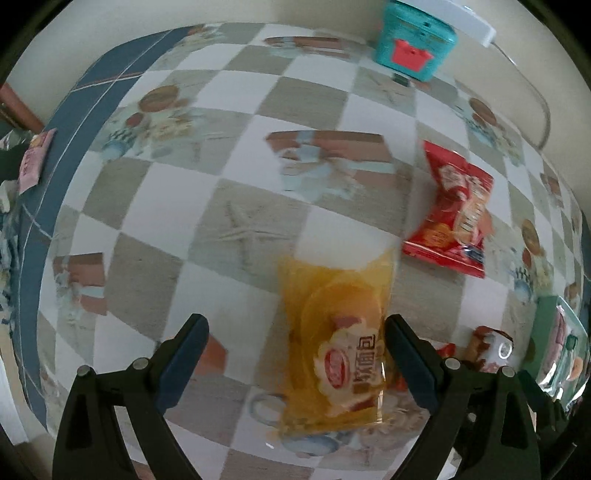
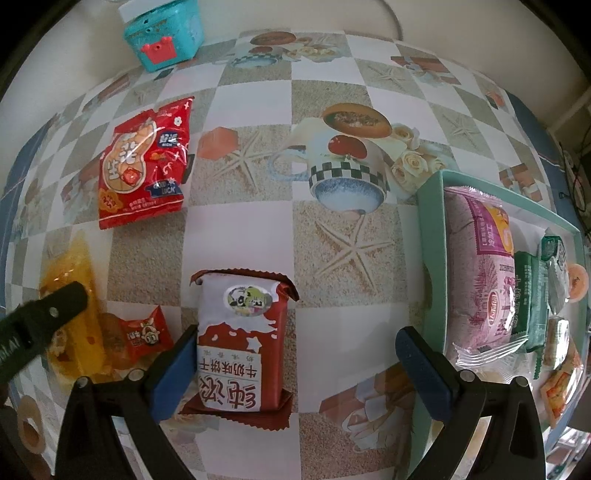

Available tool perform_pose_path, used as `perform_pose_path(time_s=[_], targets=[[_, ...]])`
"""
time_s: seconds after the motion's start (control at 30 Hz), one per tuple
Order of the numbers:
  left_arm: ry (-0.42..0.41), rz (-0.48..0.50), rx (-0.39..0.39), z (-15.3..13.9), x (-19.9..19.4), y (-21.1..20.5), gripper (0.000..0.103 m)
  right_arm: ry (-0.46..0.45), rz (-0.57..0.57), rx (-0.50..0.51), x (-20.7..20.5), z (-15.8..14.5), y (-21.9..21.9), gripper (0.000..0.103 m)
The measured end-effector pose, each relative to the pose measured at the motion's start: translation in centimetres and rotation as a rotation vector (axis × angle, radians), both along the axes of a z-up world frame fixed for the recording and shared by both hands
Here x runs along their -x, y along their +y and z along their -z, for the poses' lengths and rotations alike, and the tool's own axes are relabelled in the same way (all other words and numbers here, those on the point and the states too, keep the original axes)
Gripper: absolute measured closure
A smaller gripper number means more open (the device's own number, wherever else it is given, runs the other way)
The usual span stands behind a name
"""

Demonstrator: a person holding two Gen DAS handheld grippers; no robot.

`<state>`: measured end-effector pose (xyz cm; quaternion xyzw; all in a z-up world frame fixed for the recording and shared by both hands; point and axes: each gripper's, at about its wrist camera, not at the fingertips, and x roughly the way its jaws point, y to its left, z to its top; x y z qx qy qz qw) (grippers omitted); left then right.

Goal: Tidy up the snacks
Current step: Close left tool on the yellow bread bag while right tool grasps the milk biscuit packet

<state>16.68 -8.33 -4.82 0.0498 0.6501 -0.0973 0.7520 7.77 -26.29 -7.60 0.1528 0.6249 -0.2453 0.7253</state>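
Note:
A yellow bread packet lies on the checked tablecloth between my left gripper's open jaws, close to the right finger; it also shows in the right wrist view. A red peanut bag lies beyond it, also in the right wrist view. My right gripper is open around a red-and-white biscuit pack, which lies against the left finger. A small red candy lies to its left. A teal tray at the right holds a pink packet, a green packet and other small snacks.
A teal tin with a red crab stands at the table's far edge, also in the right wrist view. A pink packet lies off the table's left edge. A white cable runs along the wall. The left gripper's finger shows at left.

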Motion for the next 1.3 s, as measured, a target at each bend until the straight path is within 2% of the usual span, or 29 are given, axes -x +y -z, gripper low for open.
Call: perform_pose_path(time_s=[0.23,0.47,0.57,0.67,0.73,0.87,0.97,1.03,1.13,1.3], targets=[[0.019,0.0,0.052,-0.1,0.2,0.1,0.007,-0.016,-0.015,-0.009,-0.1,-0.1,0.7,0.0],[0.031,0.031,0.048,0.3,1.0,-1.6,0.008,-0.03,-0.025,-0.006,-0.2,-0.3,1.1,0.001],[0.033,0.03,0.042,0.3,0.9,-1.8,0.013,-0.059,-0.031,-0.001,-0.1,-0.9,1.5,0.001],[0.045,0.027,0.038,0.5,1.0,-1.8,0.028,-0.08,-0.054,0.0,-0.3,-1.3,2.0,0.003],[0.063,0.022,0.048,0.7,0.6,-1.0,0.03,-0.092,-0.061,-0.03,-0.4,-1.4,2.3,0.01],[0.077,0.017,0.056,0.9,0.6,-1.0,0.03,-0.091,-0.072,-0.052,-0.5,-1.3,3.0,0.013],[0.079,0.021,0.06,1.2,0.6,-0.8,0.031,-0.084,-0.085,-0.062,-0.3,-1.1,3.4,0.023],[0.079,0.024,0.06,1.3,0.7,-1.0,0.033,-0.073,-0.094,-0.07,-0.3,-0.9,3.5,0.037],[0.076,0.022,0.057,1.1,0.8,-0.9,0.033,-0.073,-0.095,-0.053,0.1,-0.9,3.3,0.05],[0.078,0.023,0.06,0.5,1.0,-1.4,0.039,-0.081,-0.094,-0.056,0.2,-1.1,3.5,0.06]])
